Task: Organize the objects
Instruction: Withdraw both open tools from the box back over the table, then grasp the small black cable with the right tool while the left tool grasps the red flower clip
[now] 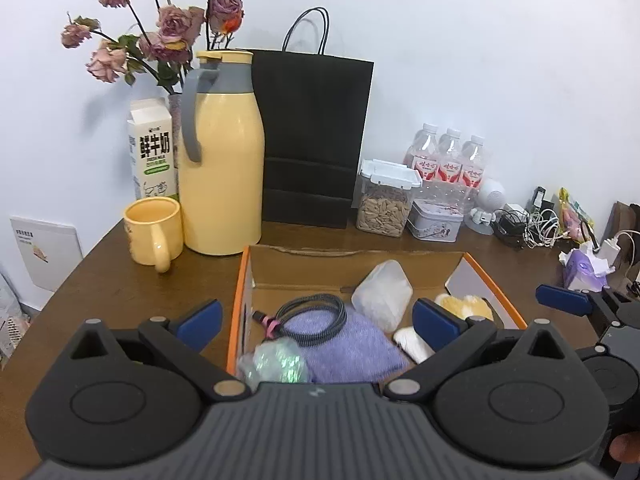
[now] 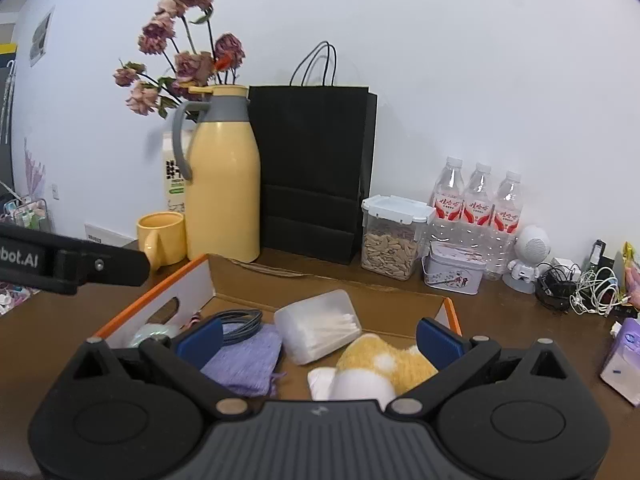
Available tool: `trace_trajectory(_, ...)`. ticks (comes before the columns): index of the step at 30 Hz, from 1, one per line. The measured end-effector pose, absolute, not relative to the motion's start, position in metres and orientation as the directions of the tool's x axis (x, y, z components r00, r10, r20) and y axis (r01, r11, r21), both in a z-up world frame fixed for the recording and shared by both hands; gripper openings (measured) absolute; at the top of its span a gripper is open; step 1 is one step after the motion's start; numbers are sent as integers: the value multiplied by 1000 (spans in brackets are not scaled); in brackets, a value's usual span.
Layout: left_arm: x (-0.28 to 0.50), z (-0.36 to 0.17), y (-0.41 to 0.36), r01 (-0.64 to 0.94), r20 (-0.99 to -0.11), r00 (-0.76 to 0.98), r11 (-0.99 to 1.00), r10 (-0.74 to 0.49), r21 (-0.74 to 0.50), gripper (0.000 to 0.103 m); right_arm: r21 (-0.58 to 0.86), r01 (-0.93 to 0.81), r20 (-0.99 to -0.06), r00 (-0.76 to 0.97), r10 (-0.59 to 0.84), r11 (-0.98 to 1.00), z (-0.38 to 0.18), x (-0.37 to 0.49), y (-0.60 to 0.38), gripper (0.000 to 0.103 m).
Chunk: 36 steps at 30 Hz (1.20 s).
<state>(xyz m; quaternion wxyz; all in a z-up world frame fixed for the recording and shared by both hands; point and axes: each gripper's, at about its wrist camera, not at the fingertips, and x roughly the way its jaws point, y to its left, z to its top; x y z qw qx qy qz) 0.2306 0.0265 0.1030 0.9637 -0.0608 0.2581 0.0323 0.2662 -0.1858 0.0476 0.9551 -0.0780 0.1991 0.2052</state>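
An open cardboard box with orange edges sits on the brown table. Inside lie a coiled grey cable, a purple cloth, a clear plastic box of cotton swabs, a yellow and white plush toy and a shiny crumpled wrapper. My left gripper hovers open over the box's near left side, nothing between its blue pads. My right gripper hangs open over the box's near right side, also empty.
Behind the box stand a yellow mug, a yellow thermos jug, a milk carton, a black paper bag, a jar of seeds, a tin, water bottles and tangled cables.
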Motion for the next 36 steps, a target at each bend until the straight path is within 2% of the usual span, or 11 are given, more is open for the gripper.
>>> trace_trajectory(8,183,98,24,-95,-515,856,993,42,-77,103,-53,-421,-433,827,359,906,39,221,-209,103)
trace_trajectory(15,146,84,26,-92,-527,848,995,56,-42,103,-23,-419,-507,787,351,908,9,186,-230,103)
trace_trajectory(24,108,46,30,-98,-592,803,995,66,-21,103,-18,-440,-583,734,349,898,-30,142,-237,102)
trace_trajectory(26,101,39,33,-101,-603,795,995,66,-24,103,-12,-446,-598,720,351,895,-37,137,-238,97)
trace_trajectory(28,94,33,34,-104,-611,789,994,64,-30,103,-4,-452,-609,709,356,892,-42,133,-239,87)
trace_trajectory(30,90,30,35,-104,-616,785,994,63,-31,103,2,-462,-613,700,366,887,-46,129,-240,81)
trace_trajectory(32,86,26,36,-111,-619,782,993,67,-33,103,7,-472,-616,692,376,881,-48,127,-239,69)
trace_trajectory(34,86,23,37,-113,-627,777,993,61,-43,103,20,-481,-624,679,387,876,-51,126,-238,52)
trace_trajectory(36,86,20,37,-112,-633,772,993,58,-46,103,28,-483,-630,671,391,875,-54,127,-237,45)
